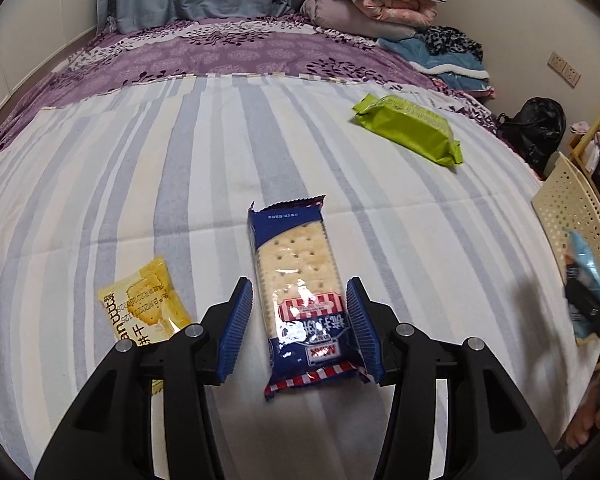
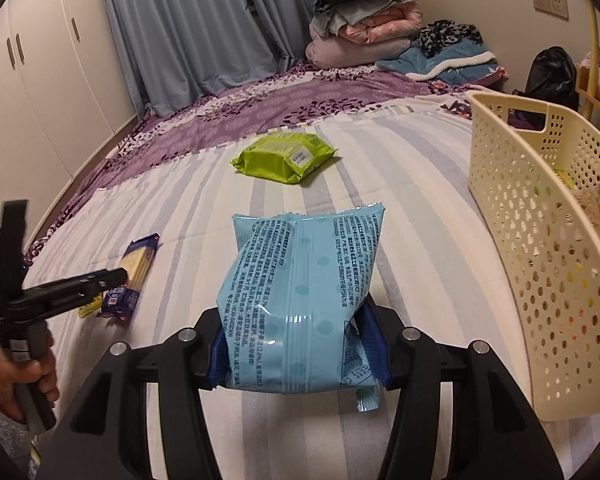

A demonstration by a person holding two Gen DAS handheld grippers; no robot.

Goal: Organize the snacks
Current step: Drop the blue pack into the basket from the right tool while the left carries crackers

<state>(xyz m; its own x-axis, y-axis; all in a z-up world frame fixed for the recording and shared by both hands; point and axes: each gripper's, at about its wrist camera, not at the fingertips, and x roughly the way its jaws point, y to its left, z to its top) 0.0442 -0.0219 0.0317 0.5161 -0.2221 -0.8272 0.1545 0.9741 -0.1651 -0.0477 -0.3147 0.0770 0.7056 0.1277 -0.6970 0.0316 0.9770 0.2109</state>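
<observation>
Yellow snack packet [image 1: 144,304]: lower end hidden behind left gripper finger. Basket [image 2: 540,216]: contents blurred, cut by frame edge.

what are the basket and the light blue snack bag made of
Basket: looks like rigid cream plastic, matte, with moulded rows of holes and a cut-out handle. Light blue snack bag: thin glossy plastic film, going by its creases, glare and crimped seal.
</observation>
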